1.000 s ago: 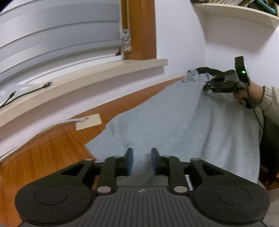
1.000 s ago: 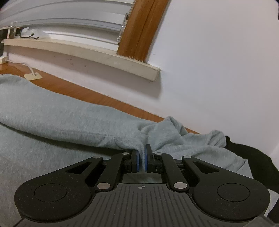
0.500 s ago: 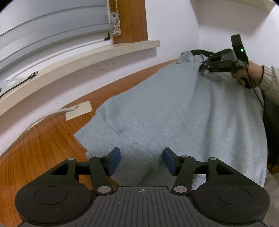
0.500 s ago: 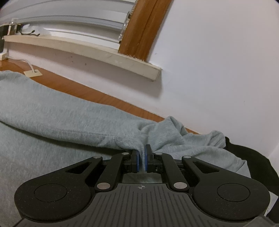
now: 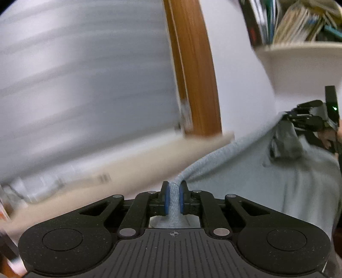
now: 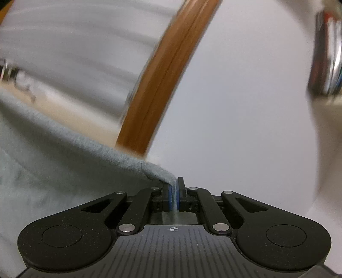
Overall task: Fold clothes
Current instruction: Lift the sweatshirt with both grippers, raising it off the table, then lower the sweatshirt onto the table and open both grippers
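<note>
Grey garment [image 5: 245, 171]: hangs stretched between both grippers, before wooden window frame [image 5: 196, 74].
Left gripper [image 5: 174, 197]: jaws just closed, clamping garment's edge.
Right gripper [image 6: 174, 197]: pinching garment's edge.

Motion blur smears the blinds [image 5: 85, 74] and shelf books [image 5: 299, 19]; the picture's edge crops the sweatshirt [image 6: 42, 181].

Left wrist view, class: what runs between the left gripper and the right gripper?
The grey sweatshirt: its edge is strung from the left gripper, shut on it, to the right gripper at the far right, nothing else between.
</note>
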The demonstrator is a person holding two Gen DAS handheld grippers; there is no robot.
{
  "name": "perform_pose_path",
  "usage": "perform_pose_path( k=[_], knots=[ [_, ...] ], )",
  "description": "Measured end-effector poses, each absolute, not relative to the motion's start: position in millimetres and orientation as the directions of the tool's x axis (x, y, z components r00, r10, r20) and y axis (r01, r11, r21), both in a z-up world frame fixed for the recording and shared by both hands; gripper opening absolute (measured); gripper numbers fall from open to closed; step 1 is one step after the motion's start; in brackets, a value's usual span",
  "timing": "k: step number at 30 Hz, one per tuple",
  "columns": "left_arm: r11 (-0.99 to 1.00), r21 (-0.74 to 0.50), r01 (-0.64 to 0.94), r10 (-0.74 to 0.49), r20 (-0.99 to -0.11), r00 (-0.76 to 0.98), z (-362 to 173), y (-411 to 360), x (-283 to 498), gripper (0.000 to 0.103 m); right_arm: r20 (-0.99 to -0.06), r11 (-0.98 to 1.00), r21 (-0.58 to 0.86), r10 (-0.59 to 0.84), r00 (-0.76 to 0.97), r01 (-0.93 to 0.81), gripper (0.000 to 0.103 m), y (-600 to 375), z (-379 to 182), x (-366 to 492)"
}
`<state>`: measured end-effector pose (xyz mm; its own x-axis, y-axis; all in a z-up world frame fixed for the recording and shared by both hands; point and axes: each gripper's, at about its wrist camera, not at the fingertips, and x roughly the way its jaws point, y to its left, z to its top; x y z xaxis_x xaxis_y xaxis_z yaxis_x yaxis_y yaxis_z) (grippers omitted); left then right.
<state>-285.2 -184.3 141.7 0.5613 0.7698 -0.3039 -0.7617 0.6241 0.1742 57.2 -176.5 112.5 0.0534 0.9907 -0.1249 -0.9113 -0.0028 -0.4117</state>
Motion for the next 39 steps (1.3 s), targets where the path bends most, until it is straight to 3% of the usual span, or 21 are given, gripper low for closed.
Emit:
perform_pose_path(
  k=[11, 18, 23, 30, 34, 38, 39],
  knots=[
    [0.558, 0.273, -0.784, 0.817, -0.012, 0.577, 299, -284, -306, 0.009, 0.205, 0.130, -0.466, 0.978, 0.036, -0.875, 0.003, -270, 297, 51],
    [0.529, 0.283, -0.800, 0.827, 0.039, 0.561, 346, -312, -320, 0.009, 0.281, 0.134, -0.469, 0.960, -0.004, -0.873, 0.003, -293, 345, 46],
    [0.531, 0.248, -0.810, 0.845, -0.085, 0.528, 324, -242, -308, 0.010, 0.175, 0.119, -0.540, 0.984, 0.028, -0.833, 0.004, -231, 317, 33],
    [0.566, 0.147, -0.811, 0.790, -0.380, 0.482, 189, -92, -252, 0.010, -0.104, 0.050, -0.619, 0.984, 0.145, -0.784, 0.004, -92, 181, 39],
    [0.571, 0.113, -0.813, 0.741, -0.497, 0.451, 115, -42, -224, 0.011, -0.228, -0.006, -0.638, 0.957, 0.182, -0.770, 0.004, -47, 114, 41],
    [0.558, 0.096, -0.824, 0.719, -0.552, 0.423, 71, -17, -212, 0.021, -0.287, -0.016, -0.661, 0.929, 0.234, -0.750, 0.006, -18, 73, 39],
    [0.551, 0.092, -0.830, 0.717, -0.561, 0.414, 65, -12, -210, 0.029, -0.323, -0.031, -0.652, 0.916, 0.240, -0.757, 0.015, -12, 67, 39]
  ],
)
